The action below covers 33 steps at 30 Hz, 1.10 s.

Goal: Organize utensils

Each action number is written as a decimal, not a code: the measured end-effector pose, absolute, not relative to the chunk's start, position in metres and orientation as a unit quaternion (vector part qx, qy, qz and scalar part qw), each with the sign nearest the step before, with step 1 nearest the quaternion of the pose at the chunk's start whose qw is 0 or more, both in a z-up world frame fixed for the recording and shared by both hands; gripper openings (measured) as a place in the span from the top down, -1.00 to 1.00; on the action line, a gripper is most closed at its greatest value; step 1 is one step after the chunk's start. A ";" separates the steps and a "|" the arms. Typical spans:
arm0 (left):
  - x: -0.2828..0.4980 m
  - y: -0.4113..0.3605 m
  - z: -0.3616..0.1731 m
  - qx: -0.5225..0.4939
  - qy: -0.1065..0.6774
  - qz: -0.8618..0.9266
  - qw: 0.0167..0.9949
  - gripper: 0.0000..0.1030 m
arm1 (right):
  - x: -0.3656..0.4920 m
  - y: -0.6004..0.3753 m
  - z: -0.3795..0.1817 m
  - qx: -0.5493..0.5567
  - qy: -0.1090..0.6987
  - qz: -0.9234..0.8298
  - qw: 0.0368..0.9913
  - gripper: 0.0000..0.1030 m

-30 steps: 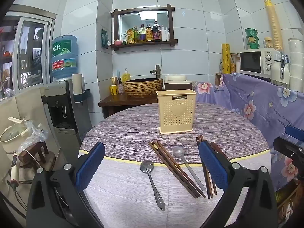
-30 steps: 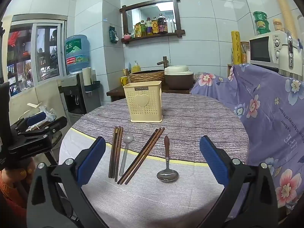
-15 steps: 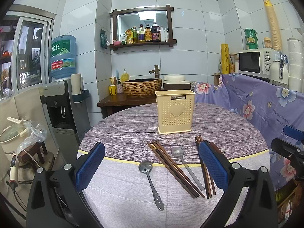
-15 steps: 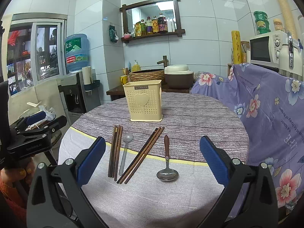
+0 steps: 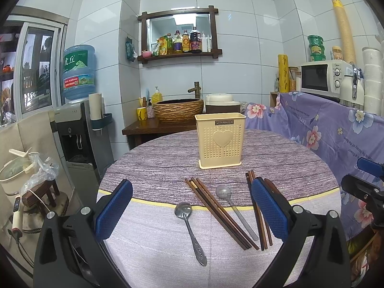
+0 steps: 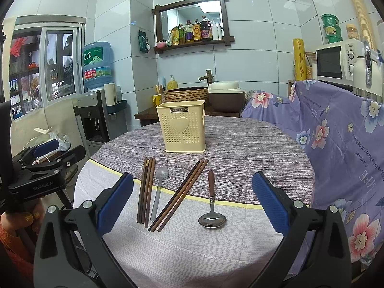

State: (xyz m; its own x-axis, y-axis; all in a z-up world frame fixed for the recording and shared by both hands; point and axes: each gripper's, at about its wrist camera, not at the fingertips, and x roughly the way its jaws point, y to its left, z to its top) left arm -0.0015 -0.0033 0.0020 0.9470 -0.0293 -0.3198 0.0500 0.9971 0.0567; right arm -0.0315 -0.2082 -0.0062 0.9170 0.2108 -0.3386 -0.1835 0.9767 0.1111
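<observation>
A cream perforated utensil holder (image 5: 220,141) (image 6: 181,129) stands upright on the round table. In front of it lie a steel spoon (image 5: 189,230), a bundle of dark chopsticks (image 5: 220,212) (image 6: 146,189), a grey spoon (image 5: 234,208) (image 6: 159,189), a second chopstick bundle (image 5: 260,225) (image 6: 178,194) and a wooden-handled spoon (image 6: 212,206). My left gripper (image 5: 192,204) hovers open above the table's near edge and holds nothing. My right gripper (image 6: 192,201) is open too, over the near edge, with the utensils ahead of it. In the left wrist view its right finger partly hides the second bundle.
The table (image 6: 252,148) has a grey-purple cloth. A floral purple cover (image 6: 336,132) drapes furniture on the right. A water dispenser (image 5: 79,129) and a low stool (image 5: 43,192) stand left. A hand holds the left gripper (image 6: 45,170) at the right wrist view's left edge.
Both views have shifted only slightly. The utensils and the holder lie where they were, and both grippers stay open.
</observation>
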 end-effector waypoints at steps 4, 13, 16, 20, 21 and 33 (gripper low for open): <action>-0.001 -0.003 0.002 0.032 0.162 -0.020 0.986 -0.91 | -0.031 -0.209 -0.008 0.038 0.178 0.101 0.978 -0.90; -0.001 -0.004 0.002 0.034 0.161 -0.020 0.986 -0.91 | -0.033 -0.207 -0.009 0.037 0.178 0.100 0.978 -0.90; 0.000 -0.005 0.002 0.035 0.161 -0.020 0.986 -0.91 | -0.033 -0.207 -0.009 0.037 0.178 0.100 0.978 -0.90; -0.001 -0.005 0.001 0.034 0.161 -0.019 0.986 -0.91 | -0.032 -0.206 -0.009 0.037 0.179 0.100 0.978 -0.90; 0.000 -0.005 0.002 0.034 0.161 -0.019 0.986 -0.91 | -0.032 -0.207 -0.008 0.037 0.179 0.100 0.978 -0.90; -0.001 -0.005 -0.001 0.036 0.160 -0.019 0.986 -0.91 | -0.031 -0.206 -0.009 0.034 0.179 0.100 0.978 -0.90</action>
State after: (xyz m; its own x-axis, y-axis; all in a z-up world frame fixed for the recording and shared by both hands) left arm -0.0007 -0.0054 -0.0011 0.9479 -0.0260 -0.3174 0.0491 0.9967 0.0650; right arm -0.0315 -0.2063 -0.0088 0.9161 0.2079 -0.3428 -0.1835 0.9777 0.1023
